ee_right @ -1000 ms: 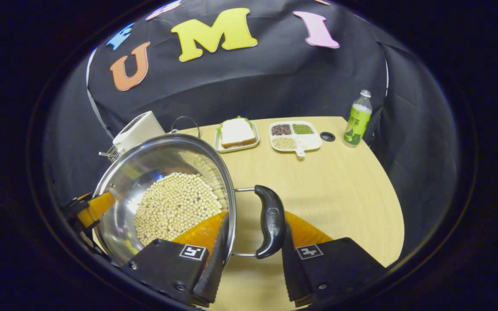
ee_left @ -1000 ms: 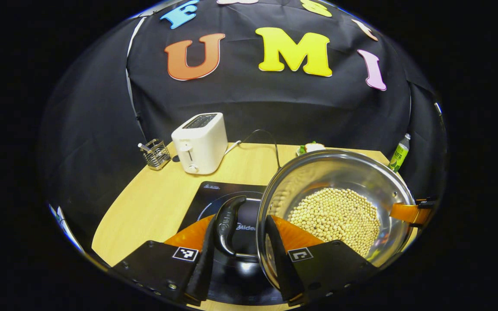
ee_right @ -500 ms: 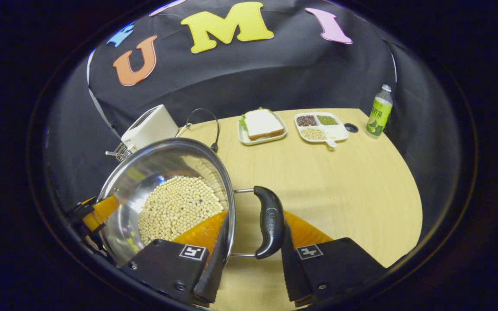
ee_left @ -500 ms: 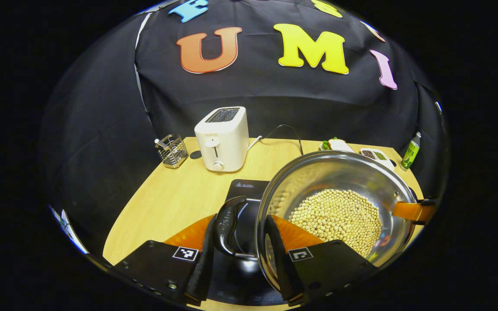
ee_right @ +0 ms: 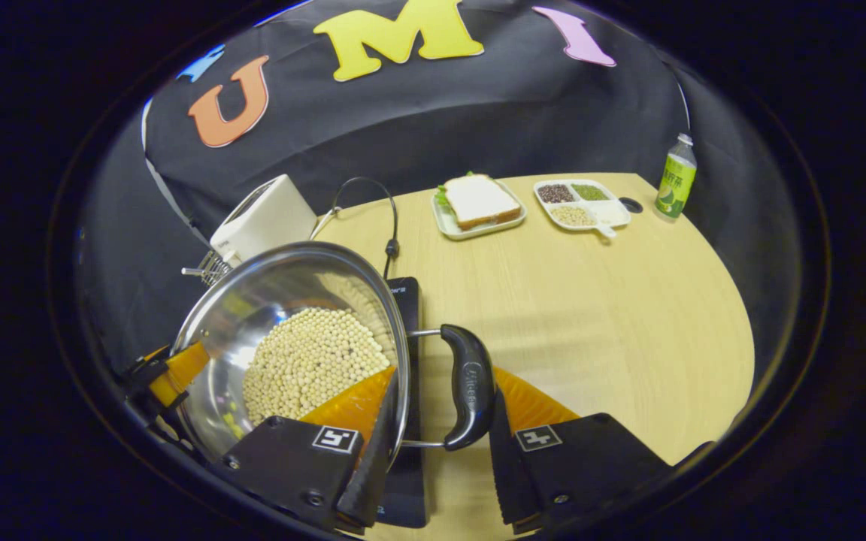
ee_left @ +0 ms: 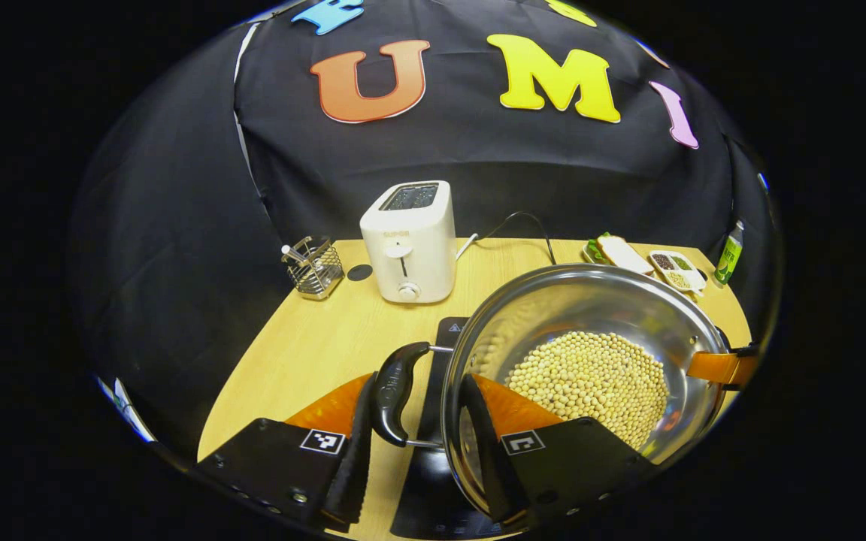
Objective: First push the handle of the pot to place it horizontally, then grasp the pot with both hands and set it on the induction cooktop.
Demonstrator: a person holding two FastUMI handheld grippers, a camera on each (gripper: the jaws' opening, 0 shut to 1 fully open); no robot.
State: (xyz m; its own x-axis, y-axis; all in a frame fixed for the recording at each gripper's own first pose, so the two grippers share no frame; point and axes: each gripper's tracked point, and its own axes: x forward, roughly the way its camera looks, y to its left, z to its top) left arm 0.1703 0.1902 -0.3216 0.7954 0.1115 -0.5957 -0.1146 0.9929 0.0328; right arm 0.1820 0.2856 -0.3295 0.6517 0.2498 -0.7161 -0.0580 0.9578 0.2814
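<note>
A steel pot (ee_left: 591, 300) with several pale beans in it hangs over the black induction cooktop (ee_left: 433, 488), held level between my two grippers. My left gripper (ee_left: 418, 383) is shut across the pot's black left handle (ee_left: 394, 391) and rim, one finger outside the handle and one inside the wall. In the right gripper view, my right gripper (ee_right: 444, 391) is shut the same way on the other black handle (ee_right: 469, 394) of the pot (ee_right: 283, 285). The cooktop (ee_right: 405, 466) shows as a strip under that rim. Whether the pot touches the cooktop is hidden.
A white toaster (ee_left: 410, 237) and a wire holder (ee_left: 314, 263) stand at the back left of the wooden table (ee_right: 591, 323). A sandwich plate (ee_right: 478, 207), a divided dish (ee_right: 583, 207) and a green bottle (ee_right: 675, 184) sit at the back right. The cooktop's cord (ee_right: 388, 218) runs rearward.
Both grippers have carried the pot leftward over the cooktop. The cooktop's right edge now shows beside the pot's rim in the right gripper view. Both grips are unchanged.
</note>
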